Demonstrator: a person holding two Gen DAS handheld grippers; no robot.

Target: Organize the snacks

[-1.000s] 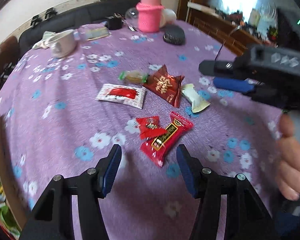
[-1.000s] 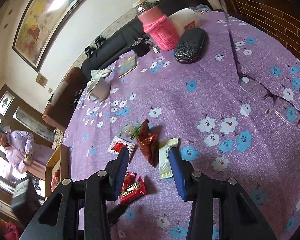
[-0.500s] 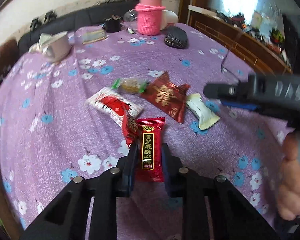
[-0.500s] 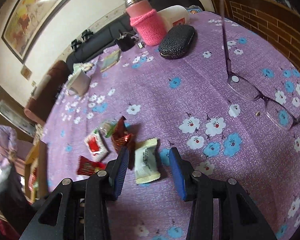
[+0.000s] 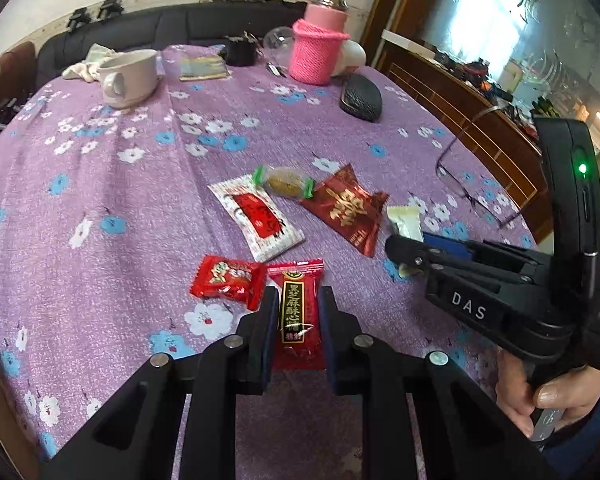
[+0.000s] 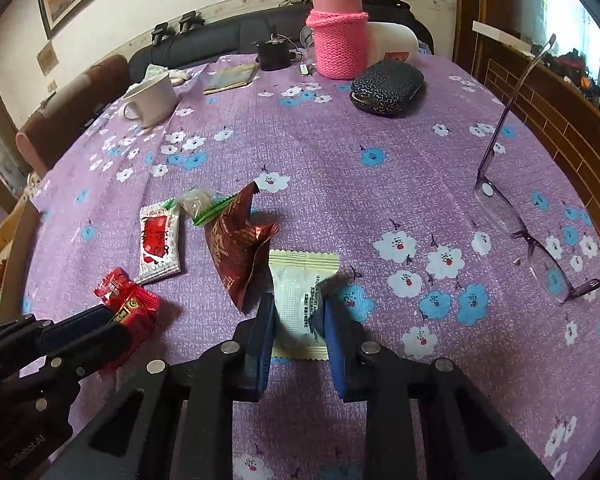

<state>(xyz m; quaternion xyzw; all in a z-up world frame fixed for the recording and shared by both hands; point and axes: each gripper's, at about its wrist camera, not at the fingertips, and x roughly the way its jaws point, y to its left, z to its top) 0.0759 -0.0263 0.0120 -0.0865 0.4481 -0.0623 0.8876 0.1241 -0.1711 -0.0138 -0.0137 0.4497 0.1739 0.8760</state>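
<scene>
Purple flowered tablecloth (image 5: 100, 152) lies bare beside the snacks. Left gripper (image 5: 296, 312) clamps the long red candy packet (image 5: 298, 312), lengthwise along its fingers. Right gripper (image 6: 298, 316) pinches the cream-white packet (image 6: 300, 300) likewise.

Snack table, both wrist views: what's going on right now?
A person holds a hand-held gripper in each hand over a purple flowered tablecloth. The left hand-held gripper has just closed on a long red candy bar; the right hand-held gripper has just closed on a white snack packet. Both snacks are at table level. A small red candy, a white-and-red sachet, a green-ended sweet and a dark red packet lie loose.
</scene>
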